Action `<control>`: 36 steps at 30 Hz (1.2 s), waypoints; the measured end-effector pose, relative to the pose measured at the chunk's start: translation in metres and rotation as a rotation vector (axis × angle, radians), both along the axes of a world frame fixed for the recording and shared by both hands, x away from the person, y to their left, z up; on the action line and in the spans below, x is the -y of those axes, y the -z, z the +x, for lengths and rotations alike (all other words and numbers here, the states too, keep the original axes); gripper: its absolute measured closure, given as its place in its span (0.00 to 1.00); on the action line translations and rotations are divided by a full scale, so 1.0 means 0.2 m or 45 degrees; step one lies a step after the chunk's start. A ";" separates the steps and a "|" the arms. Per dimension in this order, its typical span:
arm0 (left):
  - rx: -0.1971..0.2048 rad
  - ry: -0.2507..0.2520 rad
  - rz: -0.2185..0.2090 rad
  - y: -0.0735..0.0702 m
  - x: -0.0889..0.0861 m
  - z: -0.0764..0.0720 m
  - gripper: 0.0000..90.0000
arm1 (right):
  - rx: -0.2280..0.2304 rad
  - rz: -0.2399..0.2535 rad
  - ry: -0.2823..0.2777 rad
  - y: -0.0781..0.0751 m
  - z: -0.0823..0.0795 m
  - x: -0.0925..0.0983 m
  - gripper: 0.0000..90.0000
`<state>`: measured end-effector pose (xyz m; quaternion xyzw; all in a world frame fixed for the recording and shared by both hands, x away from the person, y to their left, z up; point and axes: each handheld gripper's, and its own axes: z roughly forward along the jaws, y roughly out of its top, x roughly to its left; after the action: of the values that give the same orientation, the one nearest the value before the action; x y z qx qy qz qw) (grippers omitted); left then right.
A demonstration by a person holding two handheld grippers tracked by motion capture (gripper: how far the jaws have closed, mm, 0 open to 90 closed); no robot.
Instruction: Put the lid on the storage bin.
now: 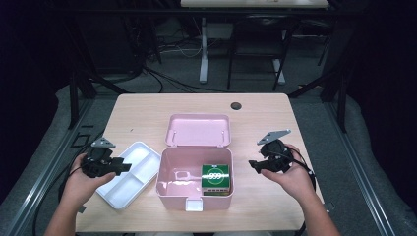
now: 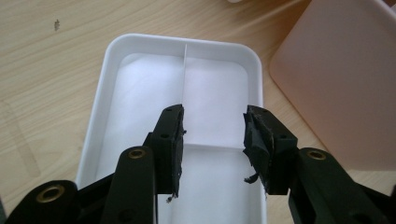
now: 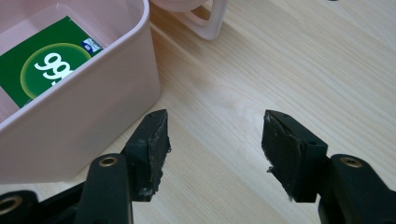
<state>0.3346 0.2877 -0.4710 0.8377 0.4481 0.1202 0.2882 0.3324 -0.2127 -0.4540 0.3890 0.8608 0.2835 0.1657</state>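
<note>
Two hand-held grippers hung empty over the table (image 1: 147, 105), so the work looked barely begun. On the left, the left hand-held gripper (image 2: 212, 140) stood with jaws spread just above the white divided tray (image 2: 187, 46), nothing between them; the tray's compartments were bare. Between the two grippers sat the open pink box (image 1: 194, 189) with a green packet (image 1: 215, 177) inside, untouched. The right hand-held gripper (image 3: 215, 144) was spread over bare wood beside the box's wall. Probably the packet or the tray remained to be moved. The packet's print was cut off, and the box's far corner was hard to make out.
</note>
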 end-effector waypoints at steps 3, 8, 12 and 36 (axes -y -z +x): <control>-0.003 0.012 0.039 0.00 0.00 0.00 0.64 | 0.035 0.031 0.032 0.01 -0.02 0.01 0.45; -0.040 0.001 0.057 -0.01 0.00 0.02 0.64 | 0.069 0.051 0.080 0.02 -0.04 0.03 0.45; -0.079 0.000 0.113 0.00 0.00 0.04 0.63 | 0.087 0.038 0.094 0.04 -0.05 0.03 0.45; -0.334 0.021 0.299 0.13 0.00 0.14 0.75 | 0.106 0.114 0.144 0.04 -0.07 0.09 0.45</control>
<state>0.3621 0.2884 -0.4967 0.8777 0.4578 0.0590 0.1284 0.3175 -0.2307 -0.4628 0.4319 0.8162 0.3277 0.1997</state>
